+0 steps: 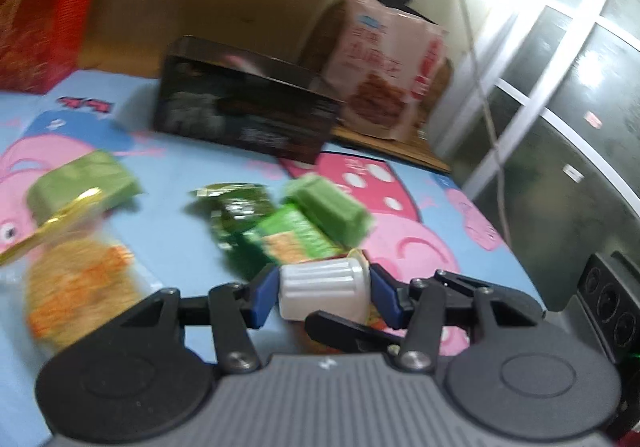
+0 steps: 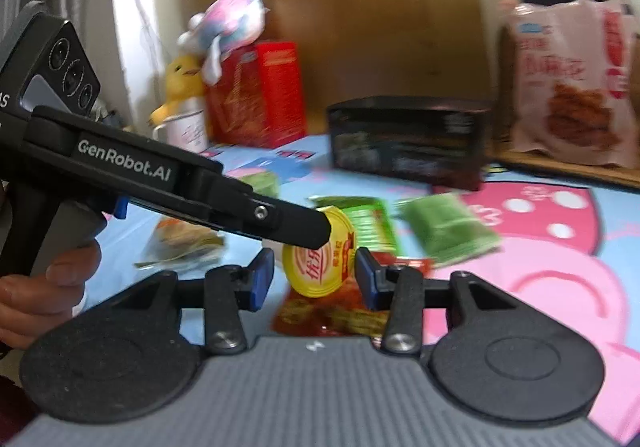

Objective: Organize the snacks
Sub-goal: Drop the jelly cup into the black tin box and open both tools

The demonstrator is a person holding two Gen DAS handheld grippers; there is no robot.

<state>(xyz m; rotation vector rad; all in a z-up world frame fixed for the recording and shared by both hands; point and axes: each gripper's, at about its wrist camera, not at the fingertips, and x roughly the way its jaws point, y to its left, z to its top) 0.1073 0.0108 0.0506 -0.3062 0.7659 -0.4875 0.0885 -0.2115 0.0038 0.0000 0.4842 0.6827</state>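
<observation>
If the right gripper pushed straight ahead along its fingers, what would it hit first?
Probably the yellow-lidded white ribbed cup that the left gripper holds just ahead of the right gripper's open blue fingers; depth is unclear.

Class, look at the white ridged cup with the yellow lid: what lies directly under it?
A red snack packet lies on the cartoon mat below the cup. The cup covers the packet's far end.

"GenRobot.AI" stands in white letters on the black body of the left gripper [image 2: 316, 231], at the left of the right wrist view. The yellow cup lid [image 2: 320, 253] and the far pink snack bag [image 2: 572, 83] carry Chinese print, blurred beyond reading.
</observation>
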